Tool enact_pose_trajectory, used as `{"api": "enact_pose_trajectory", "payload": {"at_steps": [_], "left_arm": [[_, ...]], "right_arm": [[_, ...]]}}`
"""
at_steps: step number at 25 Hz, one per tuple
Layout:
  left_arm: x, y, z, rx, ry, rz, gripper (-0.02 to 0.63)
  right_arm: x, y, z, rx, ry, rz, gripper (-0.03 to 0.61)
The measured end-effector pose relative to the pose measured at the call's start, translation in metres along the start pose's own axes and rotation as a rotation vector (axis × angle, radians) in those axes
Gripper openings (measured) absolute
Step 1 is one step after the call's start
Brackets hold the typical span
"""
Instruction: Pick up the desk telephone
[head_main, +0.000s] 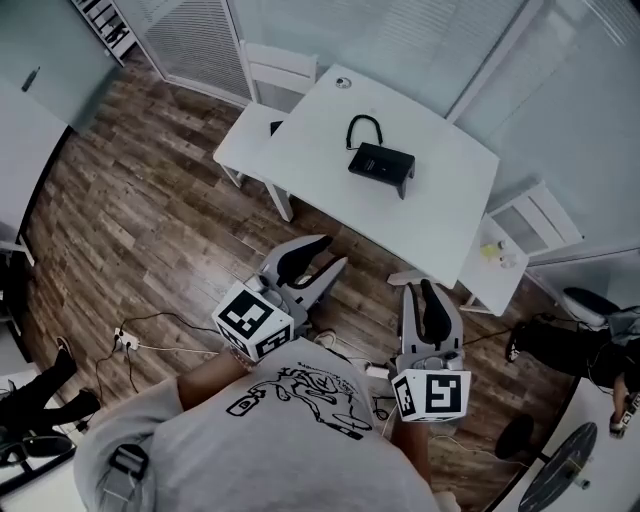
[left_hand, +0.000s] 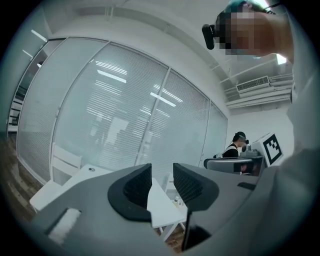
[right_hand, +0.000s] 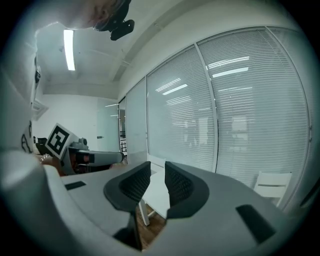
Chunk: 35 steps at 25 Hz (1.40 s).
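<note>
Desk telephone (head_main: 381, 163), black and flat, lies near the middle of the white bench (head_main: 440, 215), and its dark cord (head_main: 365, 125) makes a loop just behind it on the far side. Both tools are well apart from it, held low in front of the person's chest, over the wooden floor (head_main: 150, 230) on the near side of the bench. The left hand-held gripper (head_main: 318, 262) points about level and, in the head view, leans toward the upper right, toward the near edge of the bench; its marker cube (head_main: 253, 320) sits close to the grey printed shirt (head_main: 290, 420). The right hand-held gripper (head_main: 428, 290) points nearly straight ahead and a little downward, with its own marker cube (head_main: 432, 393) also close to the body. The two tools are side by side and do not touch. In the left gripper view the left hand-held gripper (left_hand: 161, 175) has its jaws drawn close, with only a narrow slit between the ribbed pads (left_hand: 137, 184), and nothing is held there; a corner of the bench shows behind the slit. In the right gripper view the right hand-held gripper (right_hand: 157, 172) looks the same: jaws narrow, nothing between them. A white chair (head_main: 280, 70) stands at the far side of the bench, and thin cables (head_main: 150, 335) lie on the floor at the left.
</note>
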<state>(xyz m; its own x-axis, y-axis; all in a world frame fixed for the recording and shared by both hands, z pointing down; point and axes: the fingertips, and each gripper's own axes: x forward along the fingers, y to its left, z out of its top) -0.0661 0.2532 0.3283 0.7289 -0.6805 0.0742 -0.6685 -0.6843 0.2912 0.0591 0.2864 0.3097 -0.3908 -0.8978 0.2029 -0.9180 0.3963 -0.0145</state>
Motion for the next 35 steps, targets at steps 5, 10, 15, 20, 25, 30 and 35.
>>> {"api": "enact_pose_trajectory", "payload": {"at_steps": [5, 10, 15, 20, 25, 30, 35], "left_arm": [[0.01, 0.062, 0.026, 0.001, -0.011, 0.008, 0.132], [0.026, 0.115, 0.043, -0.008, -0.008, -0.009, 0.132], [0.04, 0.153, 0.05, -0.006, 0.008, -0.036, 0.132], [0.05, 0.172, 0.049, -0.016, 0.027, -0.052, 0.132], [0.071, 0.178, 0.043, -0.028, 0.053, -0.07, 0.132], [0.096, 0.18, 0.046, -0.018, 0.06, -0.083, 0.132], [0.134, 0.185, 0.052, -0.012, 0.067, -0.08, 0.132]], "right_arm": [[0.064, 0.011, 0.023, -0.021, -0.009, 0.012, 0.083], [0.116, 0.018, 0.037, -0.031, 0.001, -0.001, 0.083], [0.151, 0.021, 0.039, -0.016, 0.009, -0.028, 0.083], [0.166, 0.018, 0.032, 0.004, 0.037, -0.046, 0.083], [0.18, 0.001, 0.03, 0.022, 0.039, -0.068, 0.083], [0.196, -0.02, 0.032, 0.03, 0.029, -0.065, 0.083], [0.214, -0.054, 0.039, 0.034, 0.017, -0.061, 0.083]]}}
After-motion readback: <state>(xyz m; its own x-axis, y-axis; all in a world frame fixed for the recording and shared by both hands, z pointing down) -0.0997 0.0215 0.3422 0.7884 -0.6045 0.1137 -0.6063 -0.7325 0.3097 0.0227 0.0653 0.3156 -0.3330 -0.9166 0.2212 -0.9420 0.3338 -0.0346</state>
